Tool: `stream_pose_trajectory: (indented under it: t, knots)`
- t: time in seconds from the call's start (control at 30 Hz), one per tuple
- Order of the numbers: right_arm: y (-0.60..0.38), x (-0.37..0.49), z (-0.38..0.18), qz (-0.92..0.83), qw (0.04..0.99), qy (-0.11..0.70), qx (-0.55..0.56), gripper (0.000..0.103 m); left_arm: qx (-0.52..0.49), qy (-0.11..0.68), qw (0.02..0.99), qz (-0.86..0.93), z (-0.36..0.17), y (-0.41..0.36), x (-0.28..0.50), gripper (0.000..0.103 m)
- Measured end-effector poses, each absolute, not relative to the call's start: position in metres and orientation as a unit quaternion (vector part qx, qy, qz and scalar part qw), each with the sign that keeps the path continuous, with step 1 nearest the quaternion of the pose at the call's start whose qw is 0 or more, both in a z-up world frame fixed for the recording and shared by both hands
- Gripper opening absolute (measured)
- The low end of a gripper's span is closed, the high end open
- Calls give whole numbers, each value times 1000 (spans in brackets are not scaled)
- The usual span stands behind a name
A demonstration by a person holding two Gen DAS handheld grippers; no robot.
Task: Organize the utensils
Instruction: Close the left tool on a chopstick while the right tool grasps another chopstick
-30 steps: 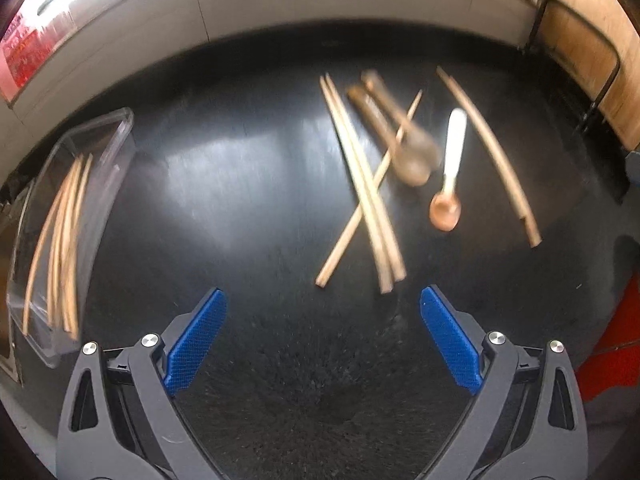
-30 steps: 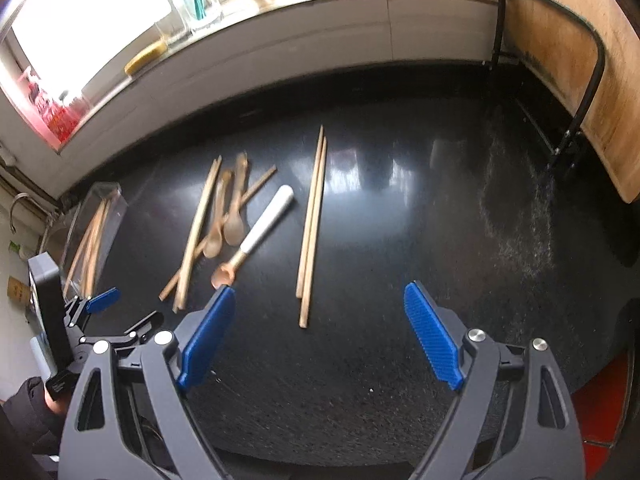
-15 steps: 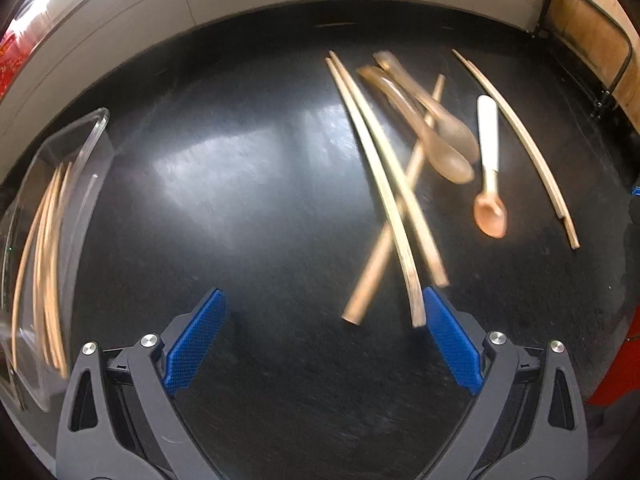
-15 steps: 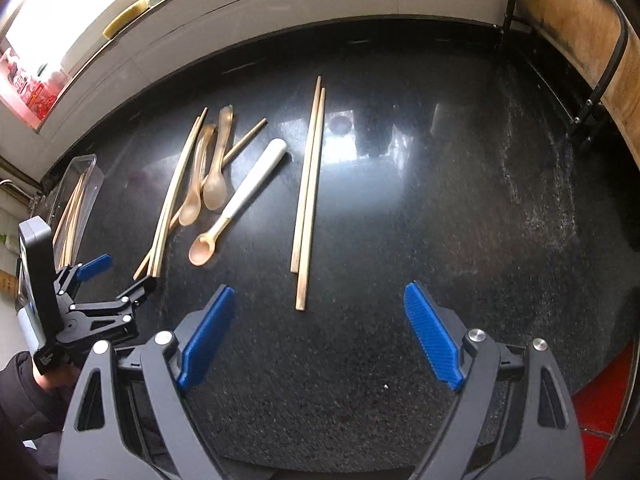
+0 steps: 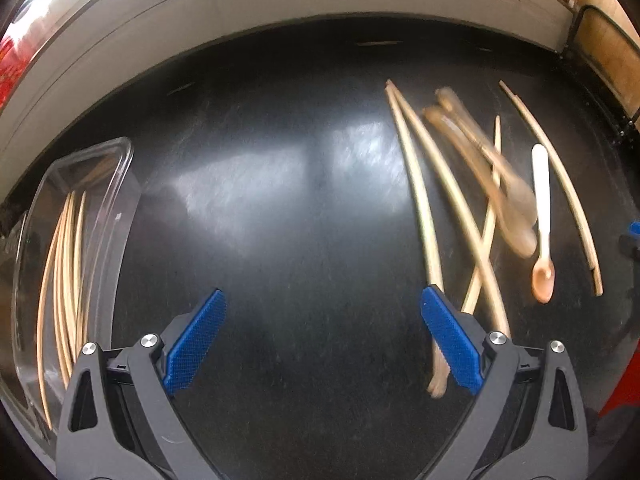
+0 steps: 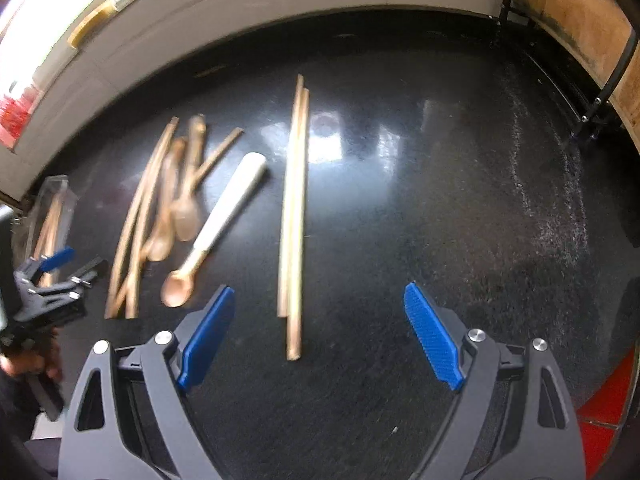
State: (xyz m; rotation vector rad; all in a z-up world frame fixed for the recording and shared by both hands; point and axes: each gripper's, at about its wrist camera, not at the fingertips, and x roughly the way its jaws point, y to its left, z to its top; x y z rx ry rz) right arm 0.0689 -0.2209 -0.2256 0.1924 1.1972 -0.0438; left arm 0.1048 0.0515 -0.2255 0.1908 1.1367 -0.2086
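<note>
Chopsticks (image 5: 418, 200) and spoons (image 5: 516, 200) lie scattered on the black counter (image 5: 280, 200), right of a clear tray (image 5: 120, 184). Left gripper (image 5: 320, 340) and right gripper (image 6: 320, 332) hover, jaws spread, holding nothing.

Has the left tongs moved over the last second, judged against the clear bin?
Yes. The left tongs have advanced rightward, away from the clear bin, toward the loose chopsticks.
</note>
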Motion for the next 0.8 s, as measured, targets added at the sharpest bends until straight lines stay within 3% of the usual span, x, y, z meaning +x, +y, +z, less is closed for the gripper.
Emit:
stream_pose_trajectory:
  t: [0.63,0.7,0.8]
  knots:
    - [-237,124,-263,-46,827,559,35,84,95,533,830,-130,-247,26,180,97]
    - [-238,133,-263,-40,830,555,31,80,95,528,834,-133,-247,22,189,97]
    - [-237,142,-261,-32,835,549,26,66,99,518,838,-139,-247,15,197,97]
